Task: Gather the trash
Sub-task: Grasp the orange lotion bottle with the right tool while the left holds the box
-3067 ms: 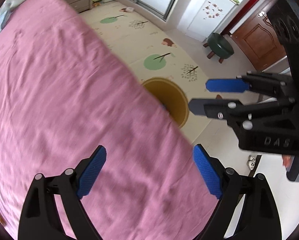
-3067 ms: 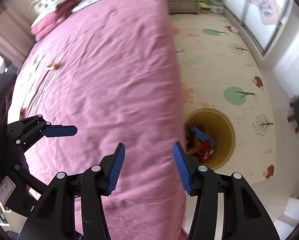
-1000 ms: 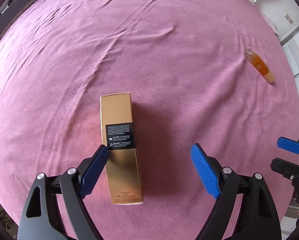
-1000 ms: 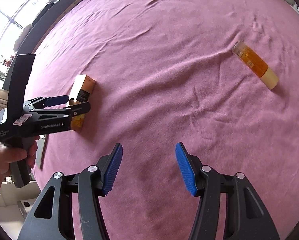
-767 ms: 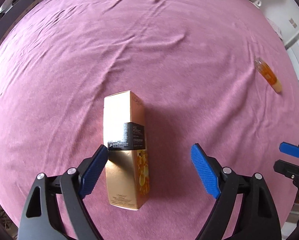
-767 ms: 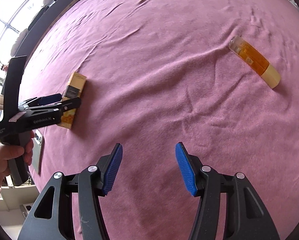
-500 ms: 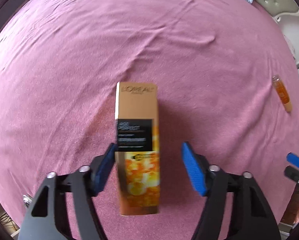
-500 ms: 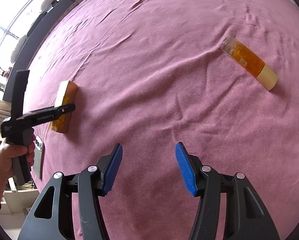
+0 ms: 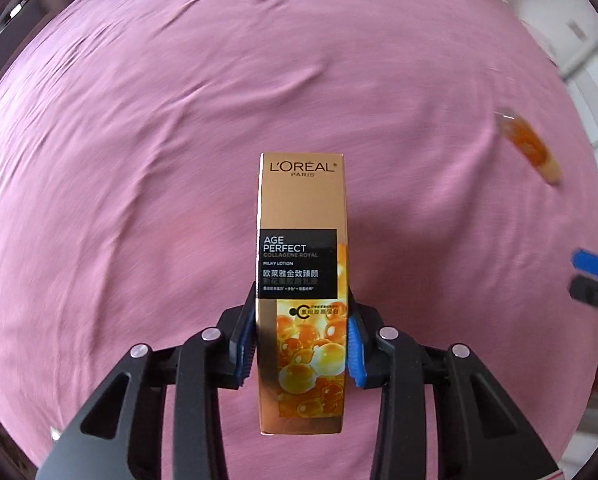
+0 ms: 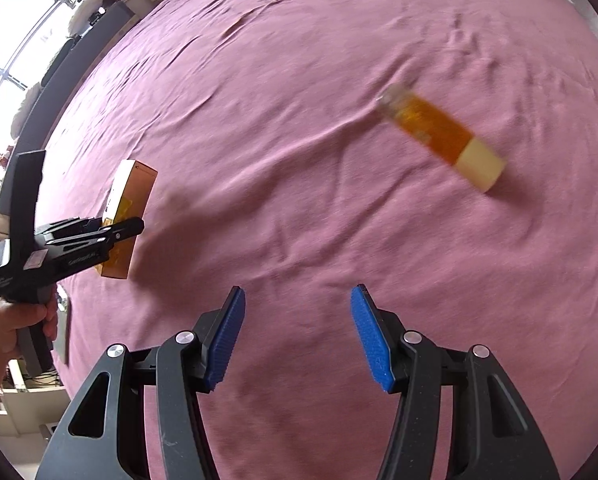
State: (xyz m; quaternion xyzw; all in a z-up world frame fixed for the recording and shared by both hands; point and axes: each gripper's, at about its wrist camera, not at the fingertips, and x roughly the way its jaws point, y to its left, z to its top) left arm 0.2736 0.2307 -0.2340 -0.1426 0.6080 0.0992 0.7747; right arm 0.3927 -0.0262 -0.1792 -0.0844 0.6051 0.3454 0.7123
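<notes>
Over the pink bed (image 9: 139, 140), the left hand-held gripper (image 9: 302, 334) is closing its pads on a tall gold lotion box (image 9: 302, 264); gripped low, the glossy carton could pivot or slip when lifted. The right hand-held gripper (image 10: 299, 336) is hovering, jaws apart and empty, near an orange bottle (image 10: 439, 136) lying on the sheet.
</notes>
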